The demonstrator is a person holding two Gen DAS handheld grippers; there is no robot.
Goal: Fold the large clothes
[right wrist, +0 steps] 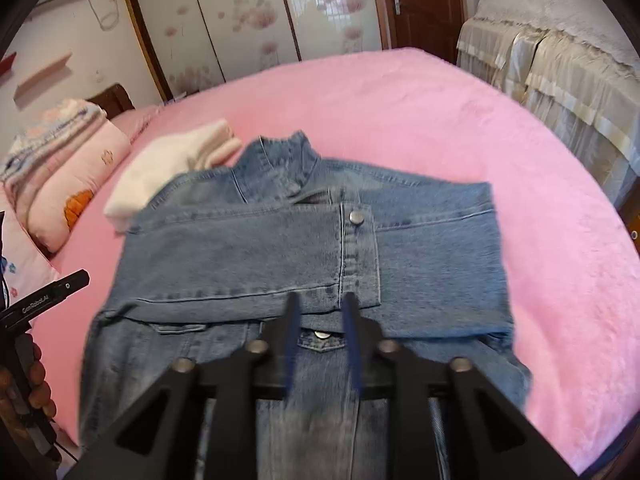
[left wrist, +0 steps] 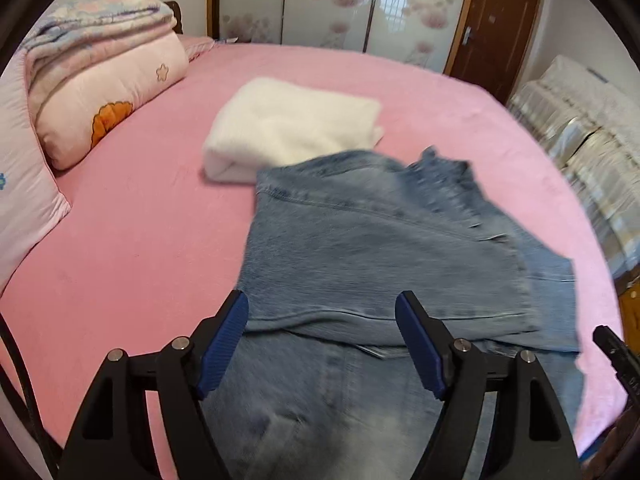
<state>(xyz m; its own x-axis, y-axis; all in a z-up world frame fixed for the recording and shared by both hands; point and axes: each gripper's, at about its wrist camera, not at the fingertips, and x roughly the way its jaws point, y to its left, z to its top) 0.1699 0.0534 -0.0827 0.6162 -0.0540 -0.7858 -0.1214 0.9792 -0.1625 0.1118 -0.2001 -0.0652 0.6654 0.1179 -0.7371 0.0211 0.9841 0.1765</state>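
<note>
A blue denim jacket (left wrist: 380, 248) lies on the pink bed, its sleeves folded across the body; in the right wrist view (right wrist: 280, 248) a cuff with a metal button lies on top. My left gripper (left wrist: 322, 320) is open and empty, hovering above the jacket's near left part. My right gripper (right wrist: 322, 312) has its jaws narrowly apart just above the folded sleeve's near edge, with nothing visibly between the pads. The left gripper's tip (right wrist: 60, 288) shows at the left edge of the right wrist view.
A folded white garment (left wrist: 292, 128) lies just beyond the jacket. Stacked pink quilts and pillows (left wrist: 100, 80) sit at the far left. The pink bed sheet (left wrist: 120, 260) surrounds the jacket. A covered sofa (right wrist: 560, 80) stands at the right, wardrobe doors behind.
</note>
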